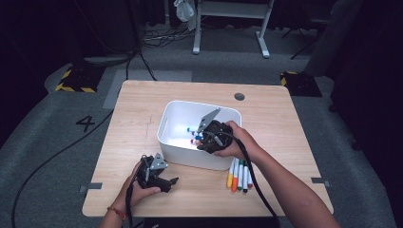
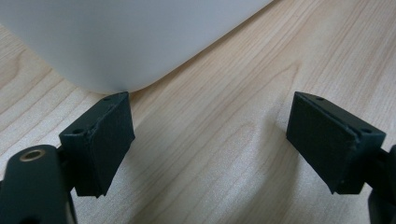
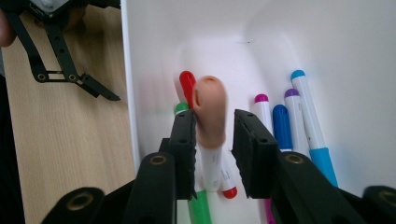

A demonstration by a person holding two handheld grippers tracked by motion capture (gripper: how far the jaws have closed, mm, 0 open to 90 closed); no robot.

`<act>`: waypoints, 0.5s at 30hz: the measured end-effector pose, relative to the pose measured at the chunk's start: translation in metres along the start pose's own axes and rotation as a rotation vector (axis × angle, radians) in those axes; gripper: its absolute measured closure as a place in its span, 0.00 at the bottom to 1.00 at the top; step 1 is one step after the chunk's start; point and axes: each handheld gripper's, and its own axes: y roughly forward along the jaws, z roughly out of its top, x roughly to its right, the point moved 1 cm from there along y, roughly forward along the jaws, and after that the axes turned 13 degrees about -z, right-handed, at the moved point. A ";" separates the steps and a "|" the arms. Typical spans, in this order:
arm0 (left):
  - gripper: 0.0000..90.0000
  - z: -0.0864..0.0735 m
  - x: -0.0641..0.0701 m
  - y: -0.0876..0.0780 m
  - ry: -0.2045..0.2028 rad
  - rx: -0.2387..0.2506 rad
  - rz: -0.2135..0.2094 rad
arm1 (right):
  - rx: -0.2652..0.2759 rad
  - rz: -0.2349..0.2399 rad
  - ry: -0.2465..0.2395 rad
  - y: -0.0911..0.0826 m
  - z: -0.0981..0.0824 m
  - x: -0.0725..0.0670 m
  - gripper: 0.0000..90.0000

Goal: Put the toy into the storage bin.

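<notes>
A white bin (image 1: 177, 142) stands mid-table. Inside it lie several markers (image 1: 192, 129); the right gripper view shows red (image 3: 187, 83), green (image 3: 201, 210), magenta (image 3: 261, 105), purple (image 3: 292, 100) and blue (image 3: 280, 122) ones. My right gripper (image 1: 200, 137) hangs over the bin, pointing down into it. A blurred marker with a peach cap (image 3: 210, 105) stands between its narrowly parted jaws (image 3: 214, 114), with a slim gap on the right side. My left gripper (image 1: 171, 182) rests on the table by the bin's near left corner (image 2: 116, 42), its jaws (image 2: 212, 107) wide apart over bare wood.
Several more markers (image 1: 239, 175) lie side by side on the wooden table (image 1: 280, 142), just in front of the bin's right end. The left gripper's black finger (image 3: 95, 89) shows beyond the bin wall. Dark floor and cables surround the table.
</notes>
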 end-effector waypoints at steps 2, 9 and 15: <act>0.17 0.000 0.000 0.000 0.000 0.000 0.000 | 0.011 -0.006 0.011 -0.001 -0.001 0.001 0.73; 0.17 0.000 0.000 0.000 0.000 0.000 0.000 | 0.135 -0.071 0.051 -0.015 -0.010 0.008 0.57; 0.17 0.000 0.000 0.000 0.000 0.000 -0.001 | 0.257 -0.168 0.081 -0.044 -0.024 0.013 0.44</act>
